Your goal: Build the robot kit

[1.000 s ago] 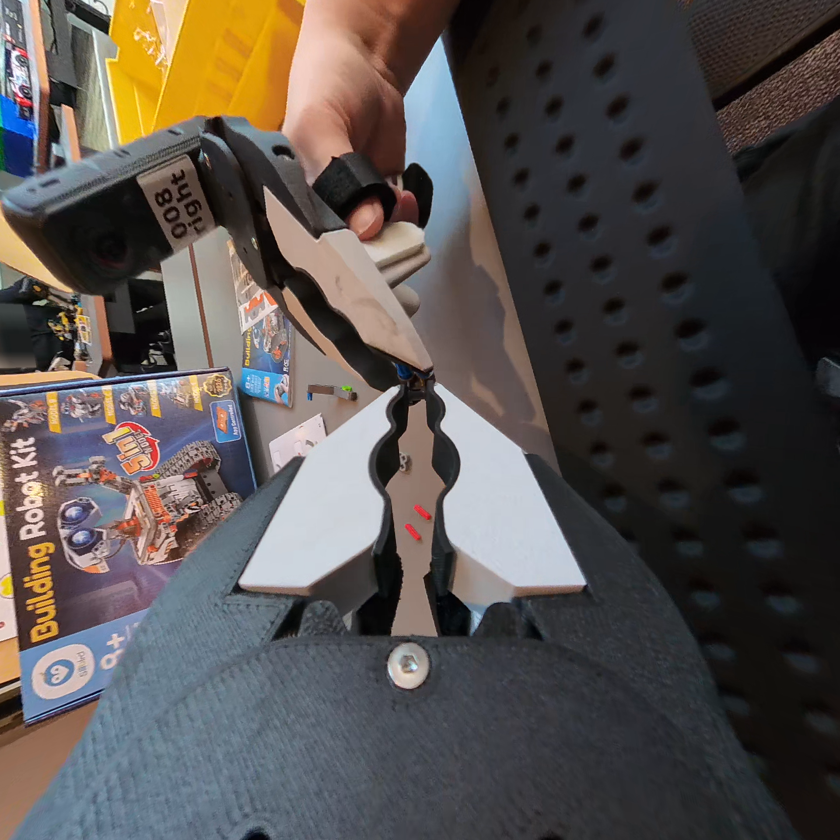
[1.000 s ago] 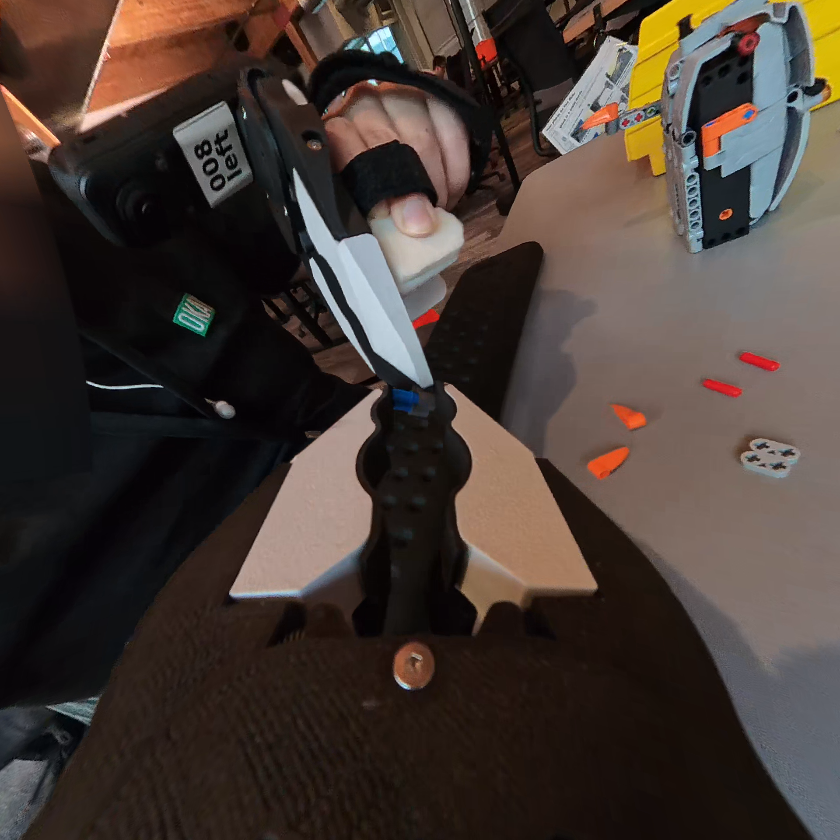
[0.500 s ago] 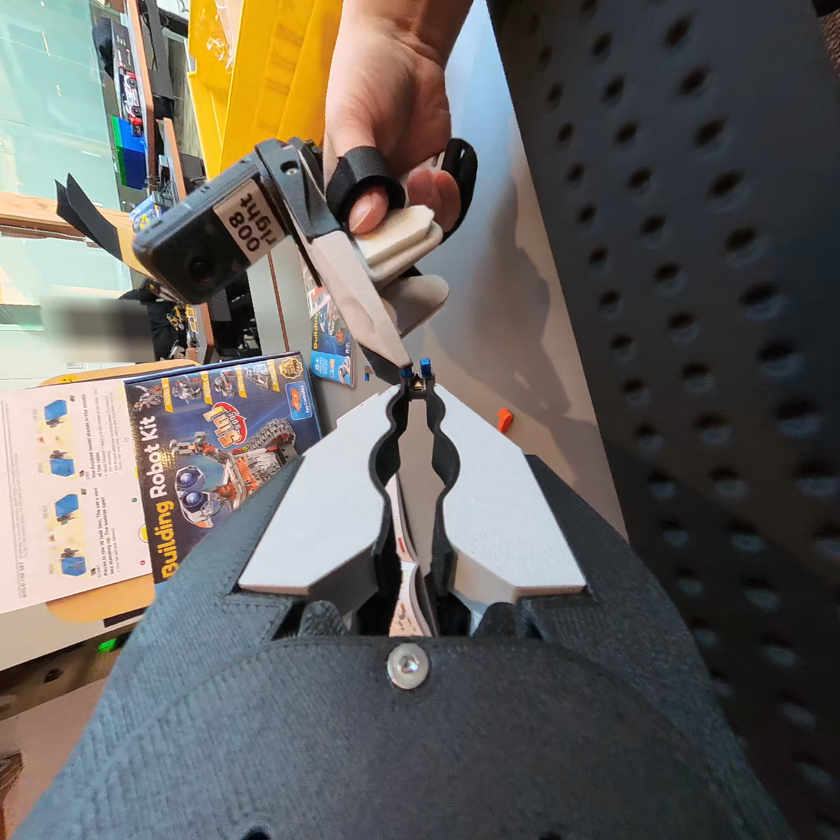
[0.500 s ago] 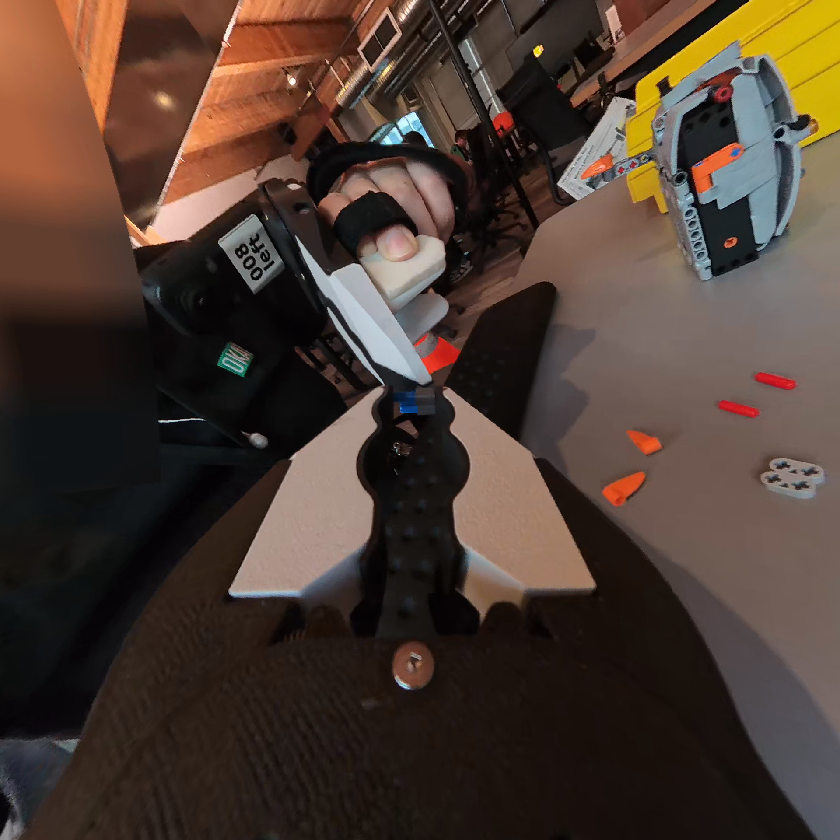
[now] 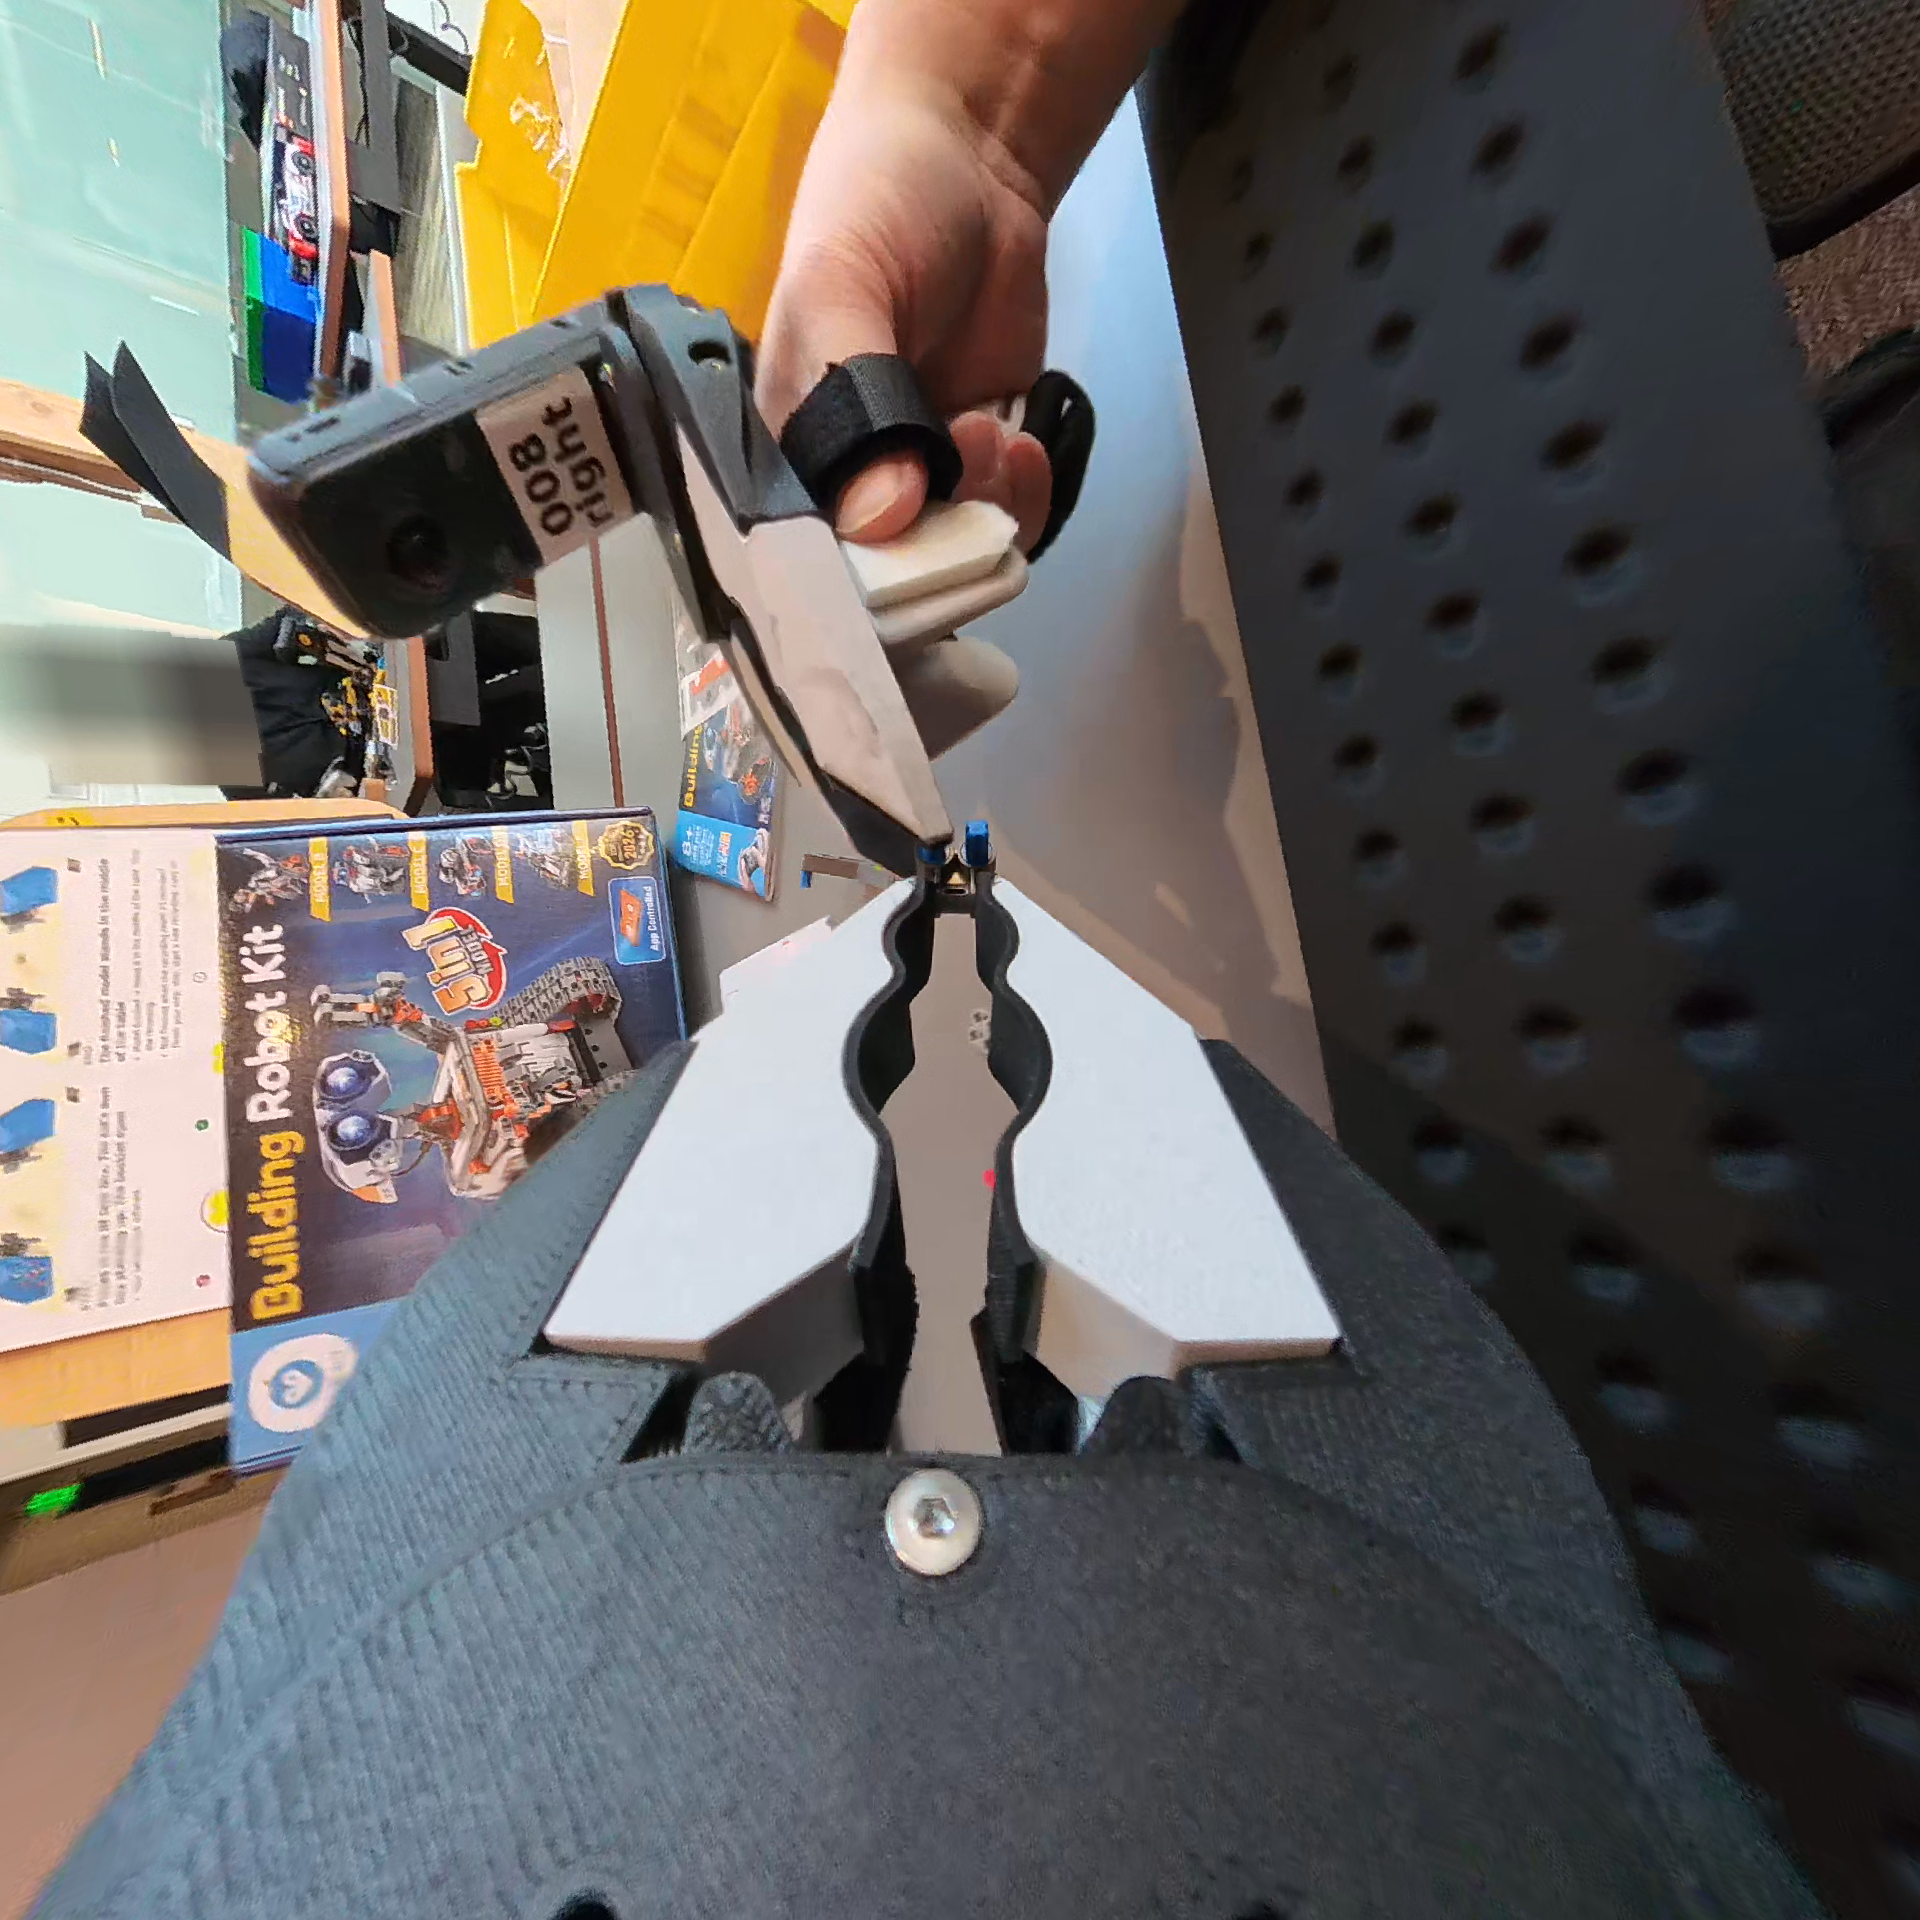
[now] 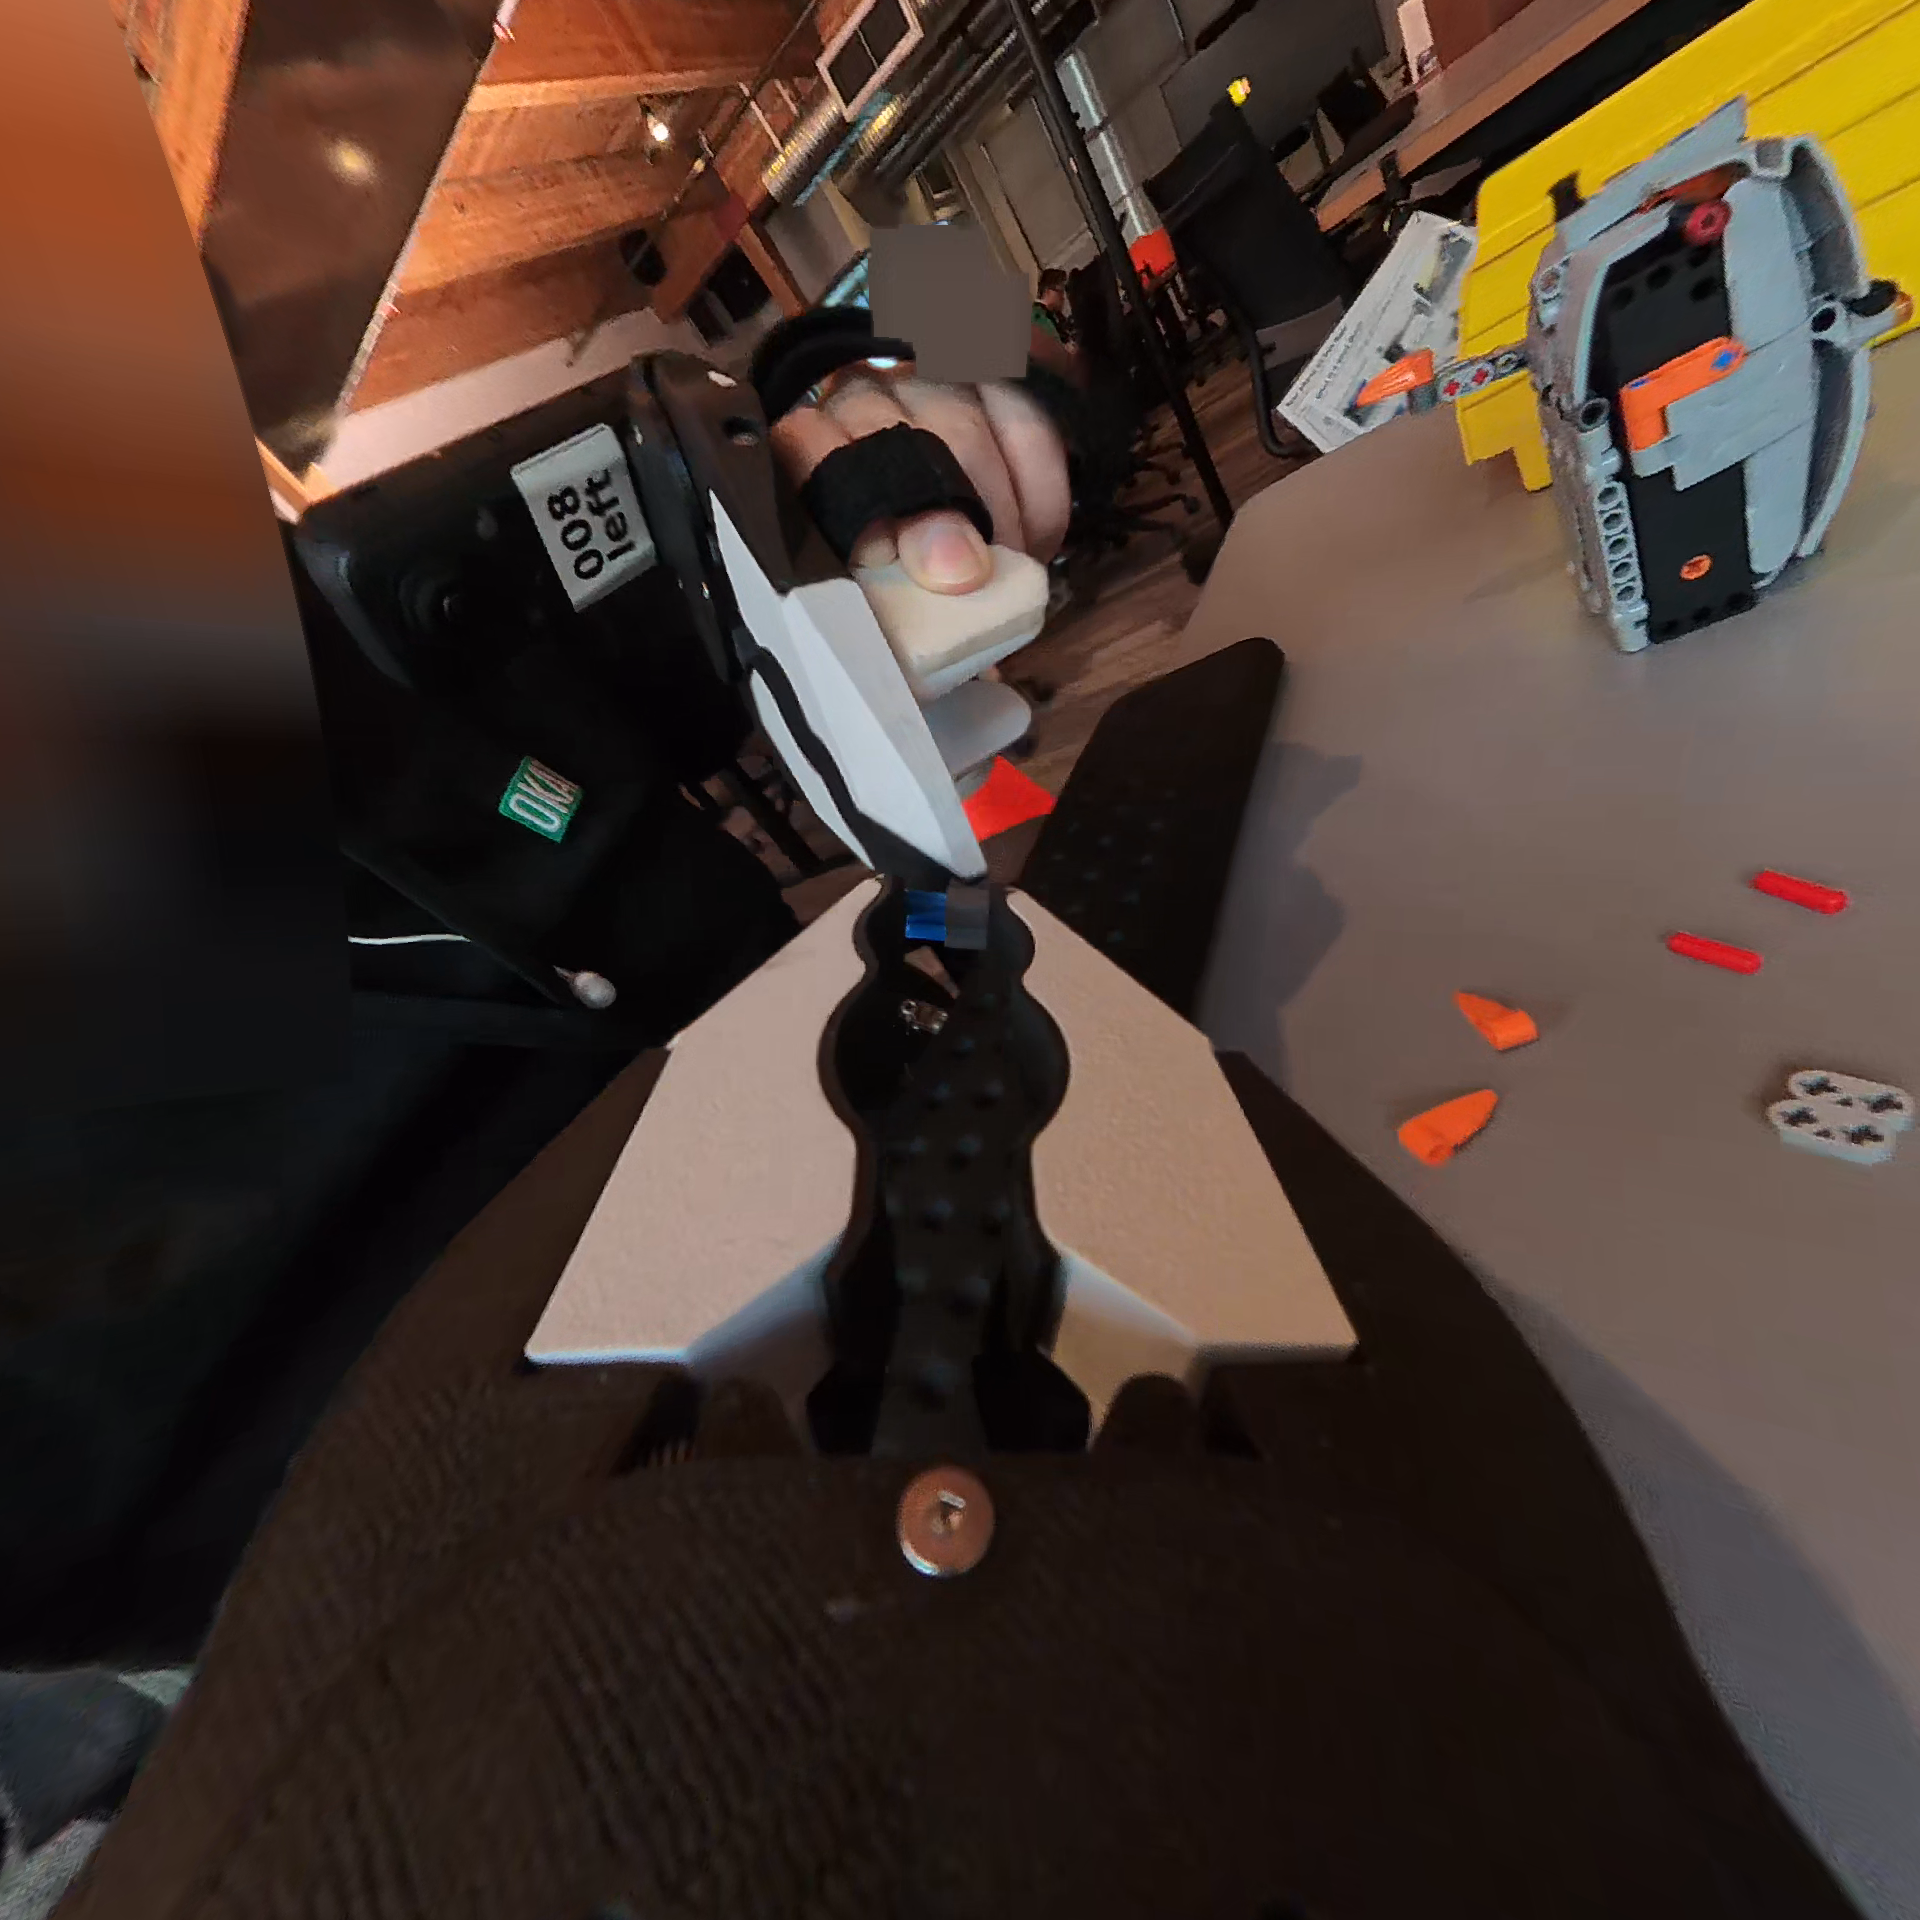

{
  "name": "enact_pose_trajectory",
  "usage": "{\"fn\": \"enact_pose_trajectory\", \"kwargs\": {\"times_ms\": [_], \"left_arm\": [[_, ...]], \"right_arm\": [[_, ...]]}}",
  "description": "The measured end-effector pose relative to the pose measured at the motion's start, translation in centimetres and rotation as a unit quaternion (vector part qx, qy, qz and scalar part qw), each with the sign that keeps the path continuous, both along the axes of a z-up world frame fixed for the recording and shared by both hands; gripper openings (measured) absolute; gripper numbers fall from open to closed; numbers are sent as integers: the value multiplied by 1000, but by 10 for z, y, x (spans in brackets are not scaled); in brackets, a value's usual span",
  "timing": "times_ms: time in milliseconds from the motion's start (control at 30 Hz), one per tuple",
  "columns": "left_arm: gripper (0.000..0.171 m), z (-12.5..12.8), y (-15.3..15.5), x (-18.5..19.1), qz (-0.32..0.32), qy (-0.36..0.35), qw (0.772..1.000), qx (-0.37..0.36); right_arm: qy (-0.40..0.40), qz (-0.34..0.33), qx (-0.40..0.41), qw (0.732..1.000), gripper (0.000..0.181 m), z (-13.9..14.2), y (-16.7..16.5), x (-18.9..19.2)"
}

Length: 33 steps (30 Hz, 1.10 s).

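My left hand-held gripper (image 5: 954, 883) pinches a small grey plastic block with blue pegs (image 5: 957, 871); my right hand-held gripper (image 6: 943, 902), tips pressed together, grips one ridged blue peg (image 6: 923, 925).

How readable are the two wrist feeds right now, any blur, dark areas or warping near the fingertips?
Left wrist view: bright and sharp; the small grey piece with blue pins is crisp at the left gripper, edges fisheye-warped. Right wrist view: dimmer and softer; the right gripper is readable, the grey table lit, the left side dark.

Left gripper (image 5: 953, 883) and right gripper (image 6: 943, 914) tip-to-tip, clamped.
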<state>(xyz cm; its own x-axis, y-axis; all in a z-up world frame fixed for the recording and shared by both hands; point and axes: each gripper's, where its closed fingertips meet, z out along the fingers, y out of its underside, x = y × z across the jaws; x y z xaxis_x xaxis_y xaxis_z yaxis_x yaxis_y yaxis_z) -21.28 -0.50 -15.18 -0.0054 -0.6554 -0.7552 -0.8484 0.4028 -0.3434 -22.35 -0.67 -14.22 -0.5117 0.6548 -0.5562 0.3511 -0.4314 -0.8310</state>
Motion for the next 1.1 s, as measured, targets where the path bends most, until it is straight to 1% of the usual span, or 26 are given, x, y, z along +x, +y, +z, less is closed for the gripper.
{"fn": "enact_pose_trajectory", "kwargs": {"times_ms": [67,100,133,167,200,267,300,367,433,467,533,567,600,700,733,767,800,900,1000,1100], "left_arm": [[6,0,-3,-1,12,-38,999,-30],[6,0,-5,-2,18,-60,997,-51],[6,-1,-7,-4,25,-80,993,-80],[6,-3,-7,-8,34,-97,989,-110],[6,-6,-8,-12,42,-111,983,-138],[6,-12,-10,-20,52,-132,971,-191],[6,-16,-12,-23,58,-137,965,-218],[6,-25,-14,-28,69,-135,953,-264],[6,-31,-15,-30,73,-126,948,-282],[6,-34,-14,-31,75,-116,949,-283],[6,-40,-13,-32,78,-95,951,-283],[6,-41,-12,-32,77,-89,952,-284],[6,-43,-13,-31,74,-85,951,-286],[6,-46,-12,-31,70,-72,951,-294],[6,-47,-11,-31,70,-67,950,-296],[6,-48,-9,-32,71,-64,950,-297],[6,-49,-8,-33,70,-62,950,-298],[6,-49,-2,-36,73,-59,951,-296],[6,-50,2,-41,82,-61,948,-301],[6,-56,6,-49,98,-75,943,-309]], "right_arm": [[5,12,-20,1000,16,1,-3,-1],[10,11,-10,1000,17,0,-5,-1],[20,-2,22,1000,24,-1,-3,-3],[27,-25,80,996,35,-6,0,-6],[33,-48,153,987,39,-11,3,-7],[39,-82,300,950,39,-22,8,-9],[44,-92,356,929,37,-25,7,-10],[46,-100,433,895,33,-31,3,-14],[36,-105,478,871,30,-38,1,-19],[31,-97,490,866,27,-43,-2,-20],[12,-87,494,865,27,-52,-4,-23],[7,-81,489,868,24,-54,-6,-24],[4,-73,483,873,17,-56,-8,-25],[-4,-67,471,880,14,-59,-8,-25],[-8,-65,468,881,10,-60,-8,-25],[-8,-56,467,883,0,-61,-10,-24],[-6,-58,465,884,0,-60,-10,-25],[-11,-79,476,876,12,-59,-4,-27],[-12,-83,478,874,11,-57,0,-24],[-26,-114,480,869,11,-58,16,-23]]}}
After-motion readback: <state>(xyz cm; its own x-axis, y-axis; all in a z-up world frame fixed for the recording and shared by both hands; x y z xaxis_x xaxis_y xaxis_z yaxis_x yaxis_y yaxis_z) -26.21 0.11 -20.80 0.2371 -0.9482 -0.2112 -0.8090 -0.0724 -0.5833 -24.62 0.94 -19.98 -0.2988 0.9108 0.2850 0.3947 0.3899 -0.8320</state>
